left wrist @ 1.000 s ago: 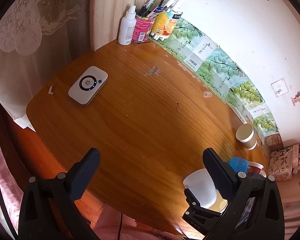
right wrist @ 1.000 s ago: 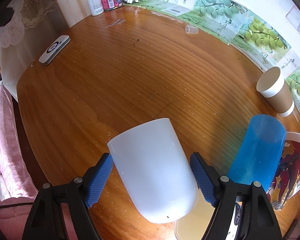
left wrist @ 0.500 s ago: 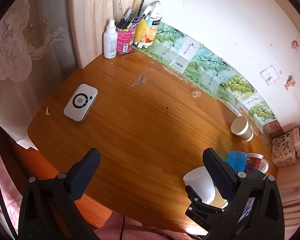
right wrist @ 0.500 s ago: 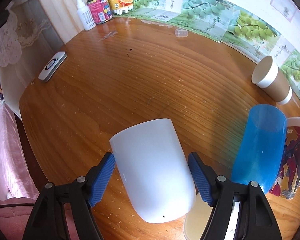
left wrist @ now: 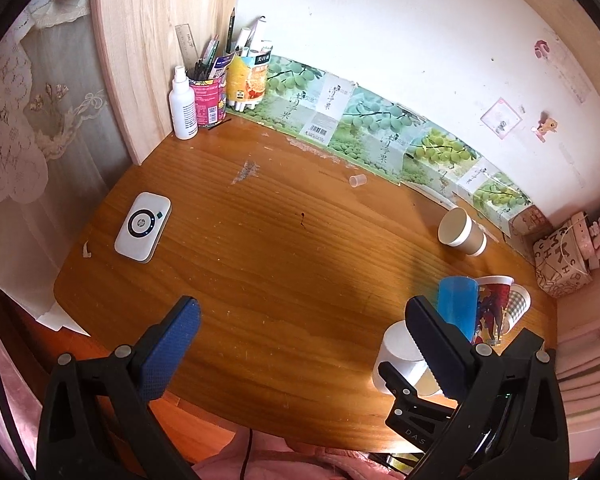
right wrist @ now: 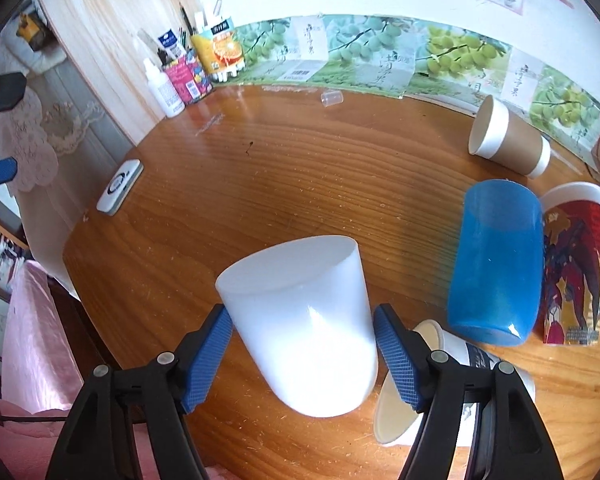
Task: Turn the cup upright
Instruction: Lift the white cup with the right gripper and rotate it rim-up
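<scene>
Right claw (right wrist: 304,354) clamped on the white cup (right wrist: 304,328), tilted, closed base pointing far, over the near right of the counter (right wrist: 300,184). Left claw (left wrist: 300,336) spread wide, holding nothing. Just right: blue cup (right wrist: 496,264), inverted.

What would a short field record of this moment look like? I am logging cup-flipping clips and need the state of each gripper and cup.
right gripper: shut on white plastic cup, pads on both sides
white plastic cup: tilted, closed end facing the camera
left gripper: open, holding nothing
blue translucent plastic cup: mouth down on wooden table
brown paper cup: on its side near the wall
</scene>
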Tool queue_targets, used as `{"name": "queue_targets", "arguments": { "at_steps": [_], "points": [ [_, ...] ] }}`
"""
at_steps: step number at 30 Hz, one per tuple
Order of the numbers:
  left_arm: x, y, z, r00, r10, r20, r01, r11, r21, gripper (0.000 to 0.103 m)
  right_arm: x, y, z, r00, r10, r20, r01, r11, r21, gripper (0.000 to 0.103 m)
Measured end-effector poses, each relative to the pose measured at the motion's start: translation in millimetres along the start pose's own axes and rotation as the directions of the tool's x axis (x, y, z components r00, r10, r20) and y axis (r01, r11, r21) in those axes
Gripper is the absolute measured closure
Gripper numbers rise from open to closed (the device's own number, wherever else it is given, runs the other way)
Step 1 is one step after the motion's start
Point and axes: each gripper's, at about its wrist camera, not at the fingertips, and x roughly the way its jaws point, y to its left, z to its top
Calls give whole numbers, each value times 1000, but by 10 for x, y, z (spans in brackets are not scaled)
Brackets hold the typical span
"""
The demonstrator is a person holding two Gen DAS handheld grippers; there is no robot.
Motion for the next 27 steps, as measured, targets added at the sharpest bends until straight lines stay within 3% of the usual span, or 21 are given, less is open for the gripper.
{"name": "queue_targets", "arguments": {
  "at_steps": [13,27],
  "points": [
    [-144,-267,-166,999,-30,17,28,994,105,1,-574,-68,-251,992,25,124,-34,997,70,32],
    [-259,-787,-481,996,-85,-18,87,973,215,1,-1212,-480,-731,992,5,127,-32,978,206,32]
  ]
}}
